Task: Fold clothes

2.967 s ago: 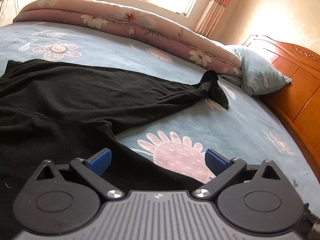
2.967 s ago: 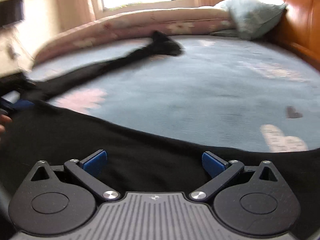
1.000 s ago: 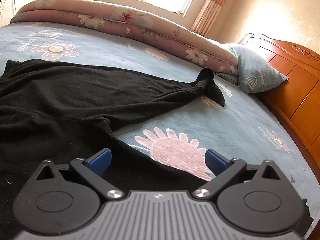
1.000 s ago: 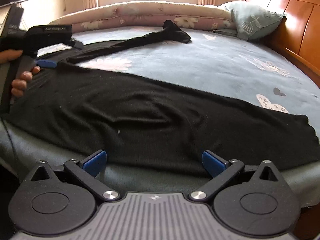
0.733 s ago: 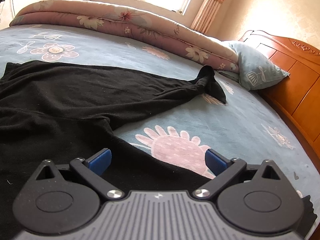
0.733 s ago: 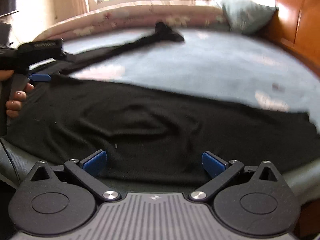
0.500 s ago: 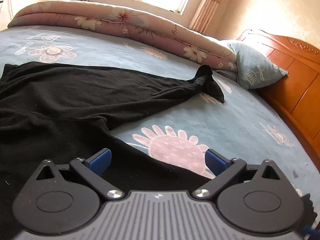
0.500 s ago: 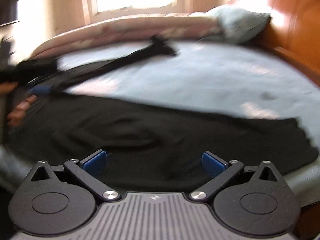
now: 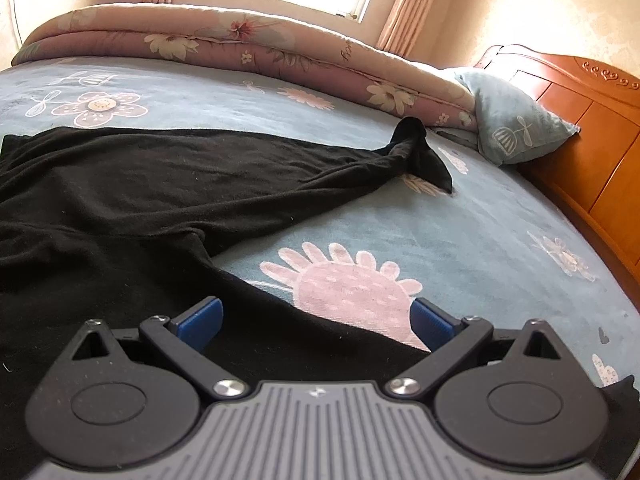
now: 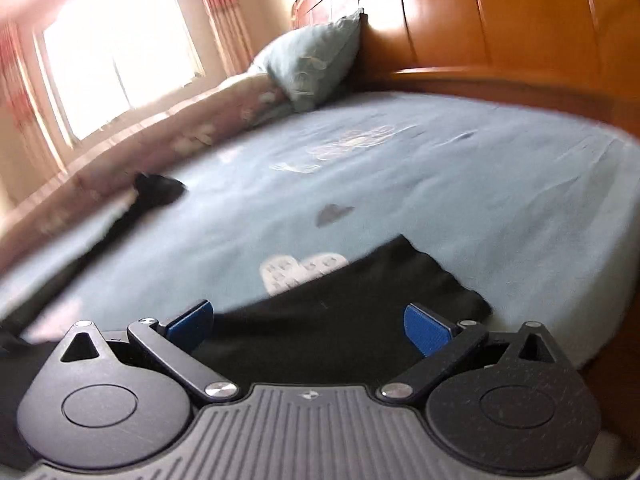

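Observation:
Black trousers (image 9: 132, 200) lie spread on the blue flowered bed sheet (image 9: 460, 224). One leg runs toward the far side and ends in a bunched cuff (image 9: 420, 152). The other leg lies along the near edge of the bed, its cuff end (image 10: 420, 280) in the right wrist view. My left gripper (image 9: 316, 320) is open just above the near leg. My right gripper (image 10: 308, 322) is open over the cuff end of that leg. Neither holds cloth. The right wrist view is blurred.
A rolled pink floral quilt (image 9: 248, 46) lies along the far side under the window. A blue pillow (image 9: 516, 124) leans against the orange wooden headboard (image 9: 592, 160), also visible as the headboard (image 10: 500, 24) in the right wrist view. Bare sheet lies between the two legs.
The right gripper has swung right along the near leg to its cuff end and faces the headboard. The left gripper has barely moved. Both stayed open.

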